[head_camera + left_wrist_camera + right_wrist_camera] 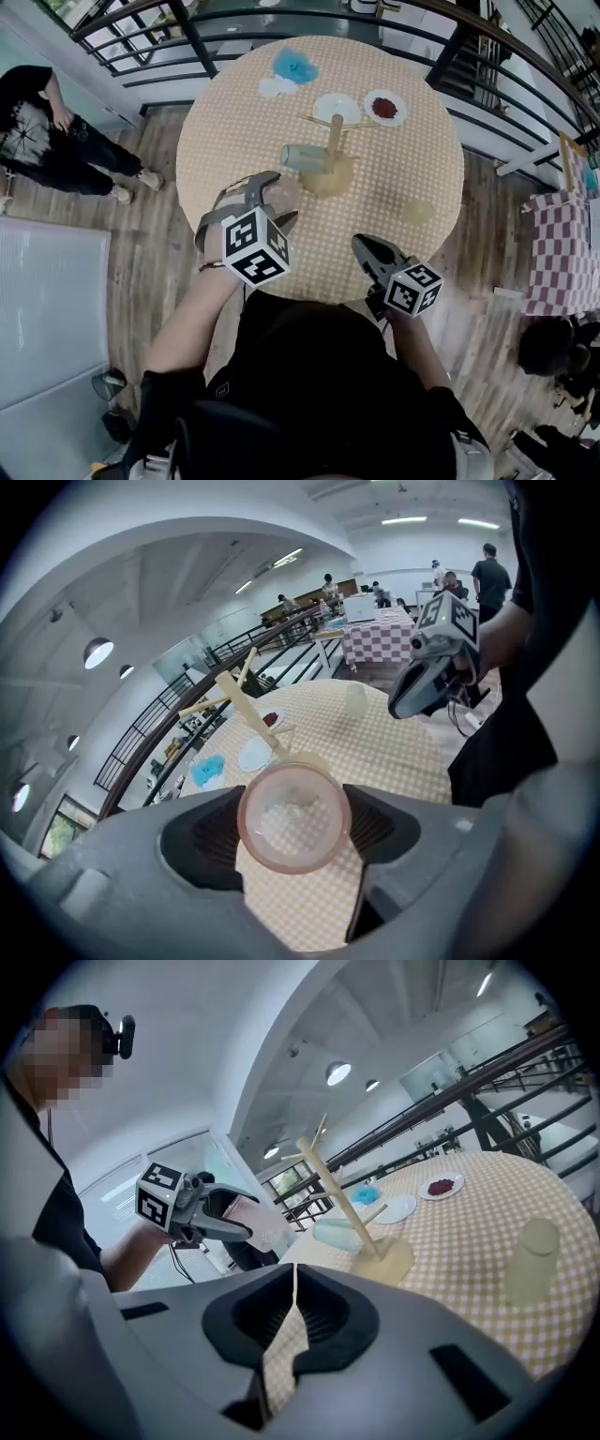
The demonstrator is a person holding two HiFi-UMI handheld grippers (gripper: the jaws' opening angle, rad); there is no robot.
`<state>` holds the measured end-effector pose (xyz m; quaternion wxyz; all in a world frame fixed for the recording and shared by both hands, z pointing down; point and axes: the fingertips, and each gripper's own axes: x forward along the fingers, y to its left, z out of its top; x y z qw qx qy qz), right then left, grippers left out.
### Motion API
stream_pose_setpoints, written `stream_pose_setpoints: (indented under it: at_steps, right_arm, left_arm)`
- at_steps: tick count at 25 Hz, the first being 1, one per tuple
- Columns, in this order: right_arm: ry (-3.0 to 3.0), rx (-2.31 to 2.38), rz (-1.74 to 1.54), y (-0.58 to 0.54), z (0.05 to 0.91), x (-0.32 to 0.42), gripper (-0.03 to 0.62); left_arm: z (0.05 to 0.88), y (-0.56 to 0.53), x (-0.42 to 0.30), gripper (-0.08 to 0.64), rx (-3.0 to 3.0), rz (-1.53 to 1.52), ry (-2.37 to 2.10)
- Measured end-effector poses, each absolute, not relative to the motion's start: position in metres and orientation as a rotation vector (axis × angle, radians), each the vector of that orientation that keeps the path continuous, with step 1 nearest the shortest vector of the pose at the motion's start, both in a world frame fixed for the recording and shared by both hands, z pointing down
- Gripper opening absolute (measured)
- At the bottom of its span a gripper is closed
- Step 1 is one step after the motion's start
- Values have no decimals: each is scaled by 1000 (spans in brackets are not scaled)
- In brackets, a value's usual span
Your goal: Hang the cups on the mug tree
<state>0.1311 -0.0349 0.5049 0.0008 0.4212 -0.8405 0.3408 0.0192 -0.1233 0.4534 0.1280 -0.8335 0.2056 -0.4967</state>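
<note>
A pink see-through cup (293, 816) sits between the jaws of my left gripper (293, 834), which is shut on it, its open mouth facing the camera. In the head view this gripper (278, 199) holds the pink cup (289, 190) just near-left of the wooden mug tree (333, 150). A pale green cup (302, 157) hangs on the tree's left side. A yellowish cup (419, 212) stands upright on the table to the right. My right gripper (364, 246) is shut and empty, over the table's near edge. The right gripper view shows its jaws (292, 1321) closed together.
The round table (234, 131) has a checked cloth. At its far side lie a white plate (336, 108), a plate with red bits (384, 106) and a blue cloth (295, 66). A black railing (187, 28) runs behind. A person (56, 141) stands on the floor at left.
</note>
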Motion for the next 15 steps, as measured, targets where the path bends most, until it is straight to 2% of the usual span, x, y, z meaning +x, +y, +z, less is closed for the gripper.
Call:
stream_pose_setpoints:
  at_steps: [6, 11, 15]
  right_arm:
    - [-2625, 1269, 1081, -28, 508, 160, 18]
    - [-2617, 1237, 1073, -35, 513, 156, 18]
    - [-2663, 1175, 1046, -37, 516, 184, 18]
  left_arm:
    - [447, -109, 45, 328, -2402, -1447, 643]
    - [433, -107, 56, 328, -2377, -1379, 642]
    - [431, -108, 90, 328, -2352, -1336, 713]
